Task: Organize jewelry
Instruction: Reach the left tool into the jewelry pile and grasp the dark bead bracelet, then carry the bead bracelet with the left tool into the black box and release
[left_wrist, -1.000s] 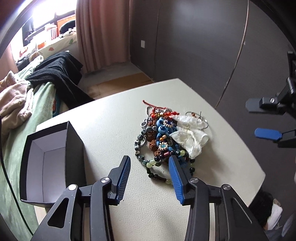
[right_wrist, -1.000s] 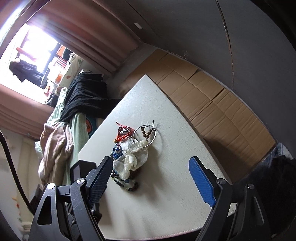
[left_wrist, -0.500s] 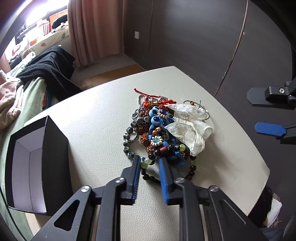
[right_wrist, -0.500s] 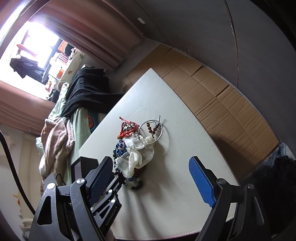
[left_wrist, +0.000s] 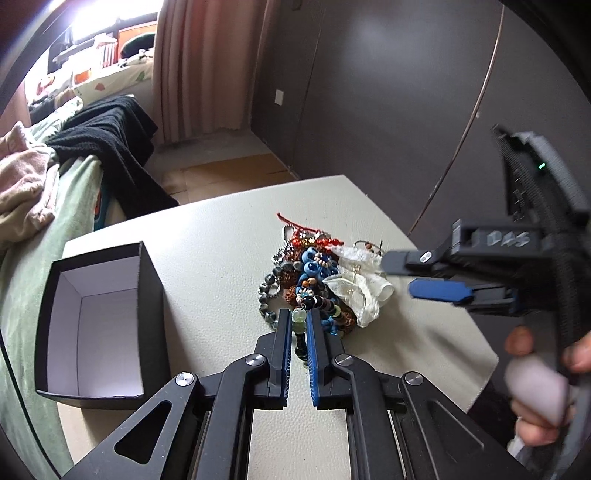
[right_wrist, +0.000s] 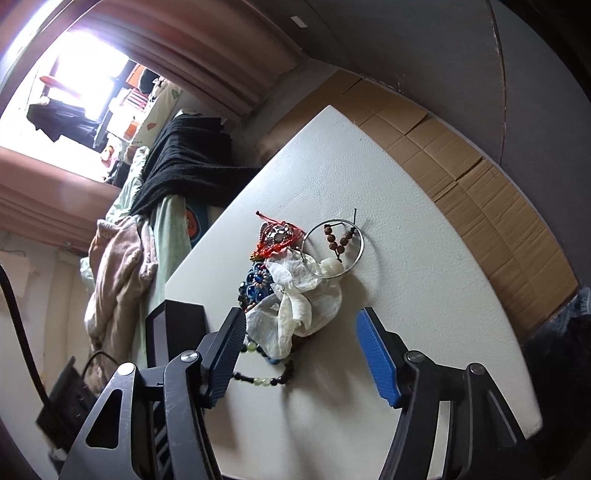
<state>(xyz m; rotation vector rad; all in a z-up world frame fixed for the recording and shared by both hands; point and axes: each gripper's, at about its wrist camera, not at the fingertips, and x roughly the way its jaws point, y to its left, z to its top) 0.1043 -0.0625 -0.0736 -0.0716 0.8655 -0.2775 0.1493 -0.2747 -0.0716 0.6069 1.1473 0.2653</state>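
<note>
A tangled pile of jewelry (left_wrist: 310, 273) lies on the white table (left_wrist: 221, 236): blue, brown and grey beads, red cord, and a white gauze pouch (left_wrist: 360, 290). My left gripper (left_wrist: 298, 317) is shut on a bracelet of dark and pale green beads (left_wrist: 300, 332) at the pile's near edge. The same bracelet shows in the right wrist view (right_wrist: 264, 380). My right gripper (right_wrist: 301, 325) is open, its jaws either side of the pouch (right_wrist: 299, 314). A silver hoop with brown beads (right_wrist: 334, 247) lies behind the pouch.
An open black box with a white inside (left_wrist: 98, 321) stands on the table left of the pile. A bed with a black blanket (left_wrist: 110, 147) and pink cloth lies beyond the table's left edge. Cardboard (right_wrist: 461, 170) covers the floor on the right.
My left gripper closed from wide open onto the beaded bracelet. My right gripper moved in toward the pile and now straddles the pouch.
</note>
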